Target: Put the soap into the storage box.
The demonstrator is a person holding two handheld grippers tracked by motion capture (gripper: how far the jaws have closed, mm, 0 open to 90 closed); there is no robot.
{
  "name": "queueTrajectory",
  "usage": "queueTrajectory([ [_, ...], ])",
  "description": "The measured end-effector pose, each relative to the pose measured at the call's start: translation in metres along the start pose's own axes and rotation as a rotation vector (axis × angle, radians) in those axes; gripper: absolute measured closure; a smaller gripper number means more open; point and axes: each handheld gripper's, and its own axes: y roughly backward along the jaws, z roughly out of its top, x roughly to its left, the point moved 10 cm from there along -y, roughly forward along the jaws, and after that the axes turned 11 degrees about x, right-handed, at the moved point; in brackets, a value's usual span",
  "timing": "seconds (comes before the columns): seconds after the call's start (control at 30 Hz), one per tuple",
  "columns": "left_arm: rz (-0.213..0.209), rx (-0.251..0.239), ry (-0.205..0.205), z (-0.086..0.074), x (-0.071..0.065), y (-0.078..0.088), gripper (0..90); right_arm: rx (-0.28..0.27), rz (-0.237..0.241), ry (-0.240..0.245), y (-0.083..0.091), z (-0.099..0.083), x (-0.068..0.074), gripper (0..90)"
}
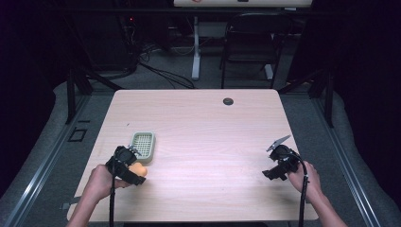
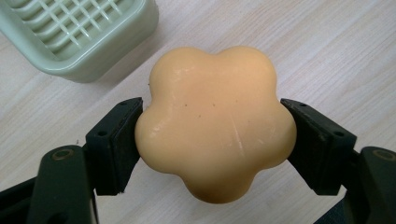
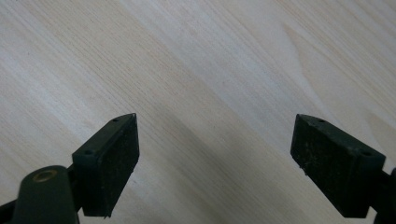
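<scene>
Your left gripper (image 2: pixel 212 135) clamps the soap (image 2: pixel 215 122); dish (image 2: pixel 88 65) beyond its jaws. Your right gripper (image 3: pixel 215 154) gapes, bare table (image 3: pixel 210 70) between.

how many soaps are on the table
1. The flower-shaped soap sits clamped in the left gripper at the table's near left, just in front of the green tray. The tray's grid looks bare; nothing seems hidden.
</scene>
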Motion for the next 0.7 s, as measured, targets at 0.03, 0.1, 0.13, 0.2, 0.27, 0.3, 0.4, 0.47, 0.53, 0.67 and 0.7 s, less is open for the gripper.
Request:
queueTrajectory([
  [0.03, 0.005, 0.000, -0.002, 0.001, 0.001, 0.001, 25.1, -0.001, -0.004, -0.002, 0.000, 0.000, -0.001, 15.2],
  [0.1, 0.003, 0.005, -0.003, 0.001, 0.002, 0.002, 25.1, 0.000, -0.004, -0.001, 0.000, 0.000, -0.001, 15.3],
  [0.13, 0.006, 0.003, -0.003, 0.002, 0.003, 0.002, 25.0, -0.003, 0.001, -0.005, 0.000, 0.000, 0.000, 15.2],
  [0.2, 0.005, 0.003, -0.002, 0.004, 0.004, 0.002, 25.0, -0.001, 0.004, -0.003, 0.000, -0.001, 0.000, 15.2],
  [0.27, 0.009, 0.004, -0.008, 0.005, 0.005, 0.003, 25.0, -0.005, 0.010, -0.005, 0.000, 0.000, 0.000, 15.2],
  [0.3, 0.004, 0.007, -0.008, 0.005, 0.005, 0.003, 25.0, -0.007, 0.010, -0.006, 0.000, 0.000, 0.000, 15.2],
  [0.4, 0.003, 0.004, -0.009, 0.009, 0.008, 0.003, 25.0, -0.011, 0.011, -0.007, 0.000, 0.001, 0.000, 15.2],
  [0.47, 0.003, 0.004, -0.008, 0.011, 0.010, 0.003, 25.0, -0.009, 0.008, -0.004, -0.001, 0.001, 0.000, 15.2],
  [0.53, 0.001, 0.002, -0.007, 0.013, 0.011, 0.004, 25.0, -0.009, 0.011, -0.004, -0.001, 0.001, 0.000, 15.2],
  [0.67, 0.002, -0.002, -0.006, 0.015, 0.013, 0.006, 25.1, -0.007, 0.019, -0.005, -0.002, 0.001, -0.001, 15.2],
  [0.7, 0.003, -0.003, -0.004, 0.016, 0.014, 0.006, 25.0, -0.008, 0.020, -0.006, -0.003, 0.001, 0.000, 15.2],
])
